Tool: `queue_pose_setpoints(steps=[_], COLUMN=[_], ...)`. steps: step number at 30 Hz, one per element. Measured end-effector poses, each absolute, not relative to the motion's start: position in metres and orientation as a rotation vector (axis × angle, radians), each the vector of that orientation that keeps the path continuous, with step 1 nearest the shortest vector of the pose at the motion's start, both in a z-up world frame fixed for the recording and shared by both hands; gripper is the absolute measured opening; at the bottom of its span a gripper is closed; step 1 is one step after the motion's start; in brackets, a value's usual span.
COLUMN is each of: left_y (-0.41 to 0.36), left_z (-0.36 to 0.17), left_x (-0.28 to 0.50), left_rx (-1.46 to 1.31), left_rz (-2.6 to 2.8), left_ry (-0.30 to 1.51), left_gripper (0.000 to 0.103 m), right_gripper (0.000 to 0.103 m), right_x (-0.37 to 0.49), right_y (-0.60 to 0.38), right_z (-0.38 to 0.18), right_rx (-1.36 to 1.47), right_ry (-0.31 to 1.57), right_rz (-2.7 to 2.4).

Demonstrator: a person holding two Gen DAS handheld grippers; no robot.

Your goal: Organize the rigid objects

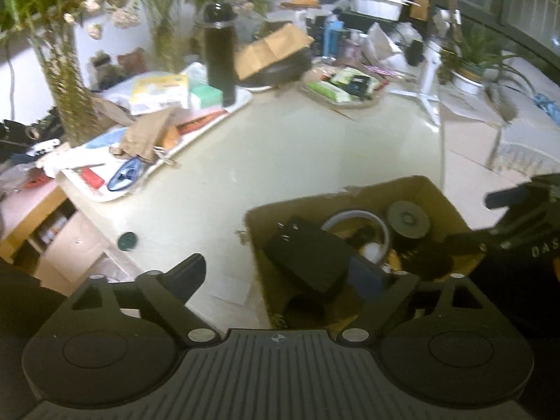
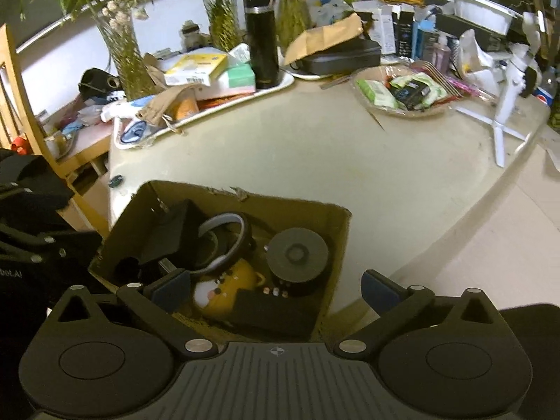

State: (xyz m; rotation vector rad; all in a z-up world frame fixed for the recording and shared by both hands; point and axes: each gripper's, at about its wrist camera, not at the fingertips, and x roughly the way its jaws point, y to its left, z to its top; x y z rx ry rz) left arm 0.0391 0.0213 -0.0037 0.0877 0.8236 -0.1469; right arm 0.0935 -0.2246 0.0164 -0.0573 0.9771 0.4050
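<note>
While both tongs [image 1: 280, 276] [image 2: 276, 290] hang released, 1 cardboard box [image 2: 336, 231] holds 1 headphone set [image 2: 227, 241].

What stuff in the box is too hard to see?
- Left wrist view: cardboard box near corner, hidden behind left tongs.
- Left wrist view: yellow mug, mostly under white headphones.
- Right wrist view: black box, label unreadable, too dark.
- Right tongs: open, empty.
</note>
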Motion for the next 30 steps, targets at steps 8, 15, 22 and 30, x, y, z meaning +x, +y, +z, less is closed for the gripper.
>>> queue_pose_setpoints(steps=[8, 15, 22, 30], left_y=[0.021, 0.021, 0.022, 0.025], left_z=[-0.01, -0.023, -0.037, -0.037], left_x=[0.037, 0.036, 0.035, 0.038], left_rx=[0.11, 0.126, 0.145, 0.135], left_rz=[-0.117, -0.117, -0.107, -0.081], left_ry=[0.853, 0.947, 1.021, 1.033], left_gripper=[0.103, 0.103, 0.103, 0.103], right_gripper=[0.103, 0.103, 0.103, 0.103], right_x=[0.082, 0.077, 0.075, 0.075], right_y=[-0.216, -0.212, -0.207, -0.208], right_z=[0.008, -0.003, -0.009, -0.009], right_rx=[-0.094, -0.113, -0.142, -0.142], right_ry=[1.026, 1.098, 1.129, 1.13], right_rz=[0.395, 0.393, 0.392, 0.383])
